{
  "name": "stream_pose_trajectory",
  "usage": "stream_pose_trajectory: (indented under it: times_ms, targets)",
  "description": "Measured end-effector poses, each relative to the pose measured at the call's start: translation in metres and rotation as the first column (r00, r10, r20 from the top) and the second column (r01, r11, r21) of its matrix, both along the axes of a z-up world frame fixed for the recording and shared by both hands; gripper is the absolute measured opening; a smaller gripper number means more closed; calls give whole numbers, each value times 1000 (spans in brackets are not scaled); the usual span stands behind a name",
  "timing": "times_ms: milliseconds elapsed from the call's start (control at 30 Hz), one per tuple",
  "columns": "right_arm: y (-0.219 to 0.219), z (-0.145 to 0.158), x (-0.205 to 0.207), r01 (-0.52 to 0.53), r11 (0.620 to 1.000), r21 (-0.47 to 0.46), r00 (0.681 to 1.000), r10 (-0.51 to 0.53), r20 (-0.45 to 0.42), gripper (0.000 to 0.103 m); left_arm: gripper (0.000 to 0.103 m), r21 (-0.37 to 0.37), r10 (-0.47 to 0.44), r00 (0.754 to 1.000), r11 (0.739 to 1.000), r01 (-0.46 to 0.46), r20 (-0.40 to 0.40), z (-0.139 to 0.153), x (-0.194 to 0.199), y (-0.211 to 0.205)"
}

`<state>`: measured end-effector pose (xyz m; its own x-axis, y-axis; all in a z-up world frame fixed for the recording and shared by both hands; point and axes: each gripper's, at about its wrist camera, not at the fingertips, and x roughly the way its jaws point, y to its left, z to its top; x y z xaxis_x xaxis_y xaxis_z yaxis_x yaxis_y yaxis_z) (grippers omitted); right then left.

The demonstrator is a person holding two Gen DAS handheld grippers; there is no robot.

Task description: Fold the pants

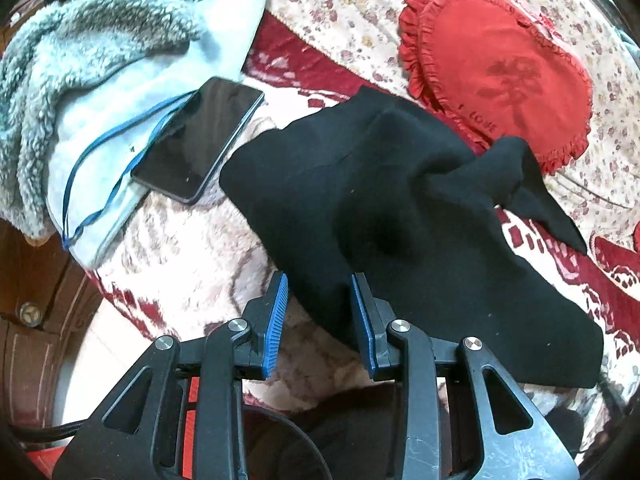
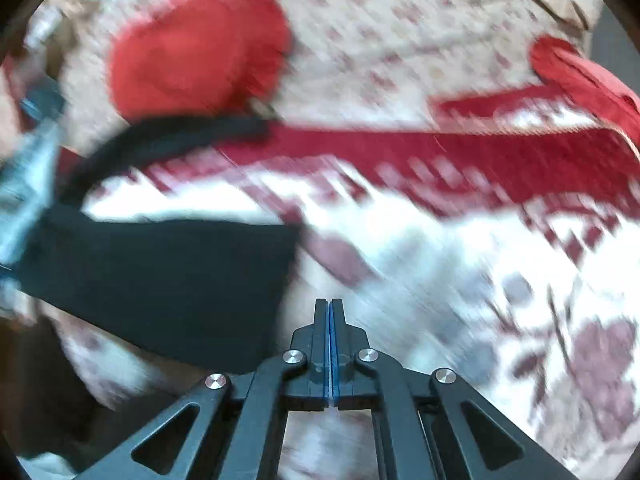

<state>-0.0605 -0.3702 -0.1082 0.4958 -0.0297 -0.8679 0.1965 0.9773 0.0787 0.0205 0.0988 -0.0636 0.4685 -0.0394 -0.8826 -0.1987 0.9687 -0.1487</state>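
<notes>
Showing the black pants (image 1: 384,200) as they lay on the red-and-cream patterned bedspread (image 1: 192,264), bunched and partly folded, their long axis running from the near right corner up toward the red heart-shaped cushion (image 1: 496,68) at the far right. My left gripper (image 1: 320,320) pointed steeply down at their near edge, jaws partly apart with a fold of black cloth rising between the blue pads (image 1: 280,312); the right-hand pad touched the cloth, but whether the pair actually pinched it I could not tell. My right gripper (image 2: 330,344) was fully closed on nothing, its pads pressed together over bare bedspread, and in its blurred view the pants (image 2: 168,276) lay off to its left, just beside the fingers. The left hand was therefore the nearer one. The fabric looked matte, soft and thick, twisted into a narrow tail at the far right. A dark phone (image 1: 200,140) rested on a pale garment (image 1: 168,60) at the far left, clear of the pants.
</notes>
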Motion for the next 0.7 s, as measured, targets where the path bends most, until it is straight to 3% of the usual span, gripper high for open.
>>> stream_pose_trajectory:
  times_ms: [100,233,267,333,533,700]
  targets:
    - [-15,-3,-8,48,991,128,998,-53,33,0,31,4,8,1000,1000,-8,6,1,-2,3]
    - [8,31,5,-55,995,79,991,45,129,8,31,5,30,999,1000,-30,25,3,0,9]
    - [18,38,13,-97,992,80,987,85,140,12,31,7,32,999,999,-33,24,2,1,10]
    - [39,44,26,-165,982,96,977,150,151,40,35,10,38,999,999,-38,11,-4,3,12]
    - [121,41,66,-369,919,138,925,348,153,40,35,27,48,998,999,-47,-40,-24,11,16]
    - [187,40,101,-511,849,136,857,489,164,40,40,25,56,997,998,-54,-61,-36,17,19]
